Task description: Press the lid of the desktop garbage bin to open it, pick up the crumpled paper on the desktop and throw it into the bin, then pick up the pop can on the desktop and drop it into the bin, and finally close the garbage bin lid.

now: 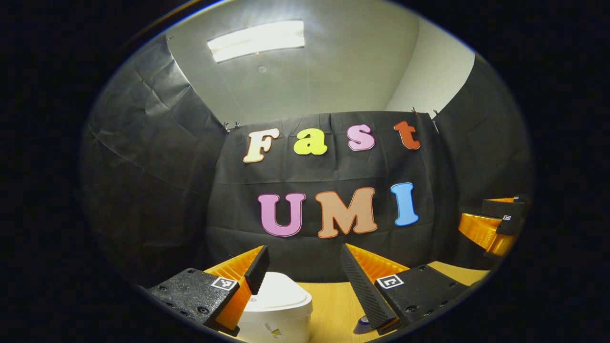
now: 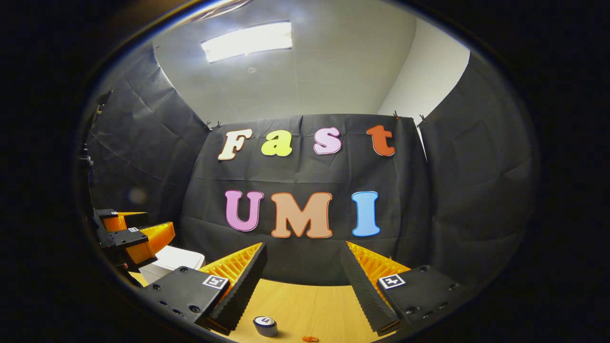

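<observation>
two open grippers above a wooden desktop with bin and can

two grippers hover over a light wooden desktop point(image 2: 305, 305) in a booth hung with black cloth. in the left gripper view, the left gripper point(image 1: 305, 276) has its fingers spread wide apart and holds nothing. just past its left finger stands the white garbage bin point(image 1: 276, 305), its lid point(image 1: 279, 290) lying flat and closed. part of a small can shows at the lower edge beside the right finger. the right gripper point(image 1: 495, 224) appears at the far right edge, raised off the desktop; whether it is spread cannot be told from there. in the right gripper view, the right gripper point(image 2: 302, 281) is also spread wide and empty. the pop can point(image 2: 265, 326) stands upright on the desktop between its fingers, nearer the left one. a small orange scrap point(image 2: 310, 339) lies near the can. the left gripper point(image 2: 128, 236) shows at far left, just in front of the white bin point(image 2: 171, 262).
</observation>
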`<state>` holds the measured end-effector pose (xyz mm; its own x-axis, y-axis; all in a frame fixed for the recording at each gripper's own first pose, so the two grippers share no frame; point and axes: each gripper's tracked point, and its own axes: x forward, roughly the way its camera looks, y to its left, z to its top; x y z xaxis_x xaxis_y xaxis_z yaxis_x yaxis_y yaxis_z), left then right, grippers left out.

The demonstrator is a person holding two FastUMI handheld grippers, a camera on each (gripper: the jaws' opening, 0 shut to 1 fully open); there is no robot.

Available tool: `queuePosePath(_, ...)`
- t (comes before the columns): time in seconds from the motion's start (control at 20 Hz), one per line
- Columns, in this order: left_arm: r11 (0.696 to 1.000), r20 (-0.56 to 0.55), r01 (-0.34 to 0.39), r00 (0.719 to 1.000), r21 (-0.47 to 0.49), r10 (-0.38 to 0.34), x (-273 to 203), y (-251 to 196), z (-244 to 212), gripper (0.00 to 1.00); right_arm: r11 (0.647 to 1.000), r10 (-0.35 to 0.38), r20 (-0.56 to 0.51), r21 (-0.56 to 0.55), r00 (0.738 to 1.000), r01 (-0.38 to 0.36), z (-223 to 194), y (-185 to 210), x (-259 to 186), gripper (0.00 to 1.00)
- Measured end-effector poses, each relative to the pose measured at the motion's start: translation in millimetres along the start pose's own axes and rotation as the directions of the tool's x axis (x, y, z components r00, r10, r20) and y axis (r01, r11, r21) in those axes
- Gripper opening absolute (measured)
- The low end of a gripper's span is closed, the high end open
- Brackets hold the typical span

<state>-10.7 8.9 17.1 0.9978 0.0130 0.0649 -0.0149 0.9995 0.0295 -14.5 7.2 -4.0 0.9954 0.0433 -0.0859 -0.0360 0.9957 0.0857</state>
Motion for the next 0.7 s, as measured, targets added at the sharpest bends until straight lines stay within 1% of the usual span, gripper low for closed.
queuePosePath(0.05, 1.000, -0.001, -0.002, 1.000, 0.005, 0.002, 1, 0, 1, 0.93, 1.000, 0.004, -0.004, -0.006, 1.000, -0.004, -1, 1, -1, 0.98)
queuePosePath(0.1, 1.000, -0.002, -0.003, 1.000, 0.009, 0.003, 1, 1, 0, 0.90, 1.000, 0.008, -0.009, -0.015, 1.000, -0.008, -2, 1, -1, 0.98)
queuePosePath(0.35, 1.000, -0.012, -0.008, 1.000, 0.030, 0.008, 1, 0, -2, 0.90, 0.999, 0.010, -0.025, -0.041, 1.000, -0.011, -5, -2, -2, 0.98)
queuePosePath(0.4, 0.999, -0.012, -0.014, 1.000, 0.038, 0.015, 1, 1, -4, 0.92, 0.999, 0.014, -0.032, -0.038, 0.999, -0.015, -5, -1, -1, 0.98)
queuePosePath(0.45, 0.999, -0.015, -0.017, 1.000, 0.042, 0.018, 2, 1, -4, 0.88, 0.999, 0.015, -0.036, -0.037, 0.999, -0.017, -6, -2, -1, 0.98)
queuePosePath(0.7, 0.996, -0.036, -0.060, 0.997, 0.061, 0.062, 4, 14, -11, 0.88, 0.999, -0.001, -0.045, -0.035, 0.999, -0.001, -9, -11, -1, 0.98)
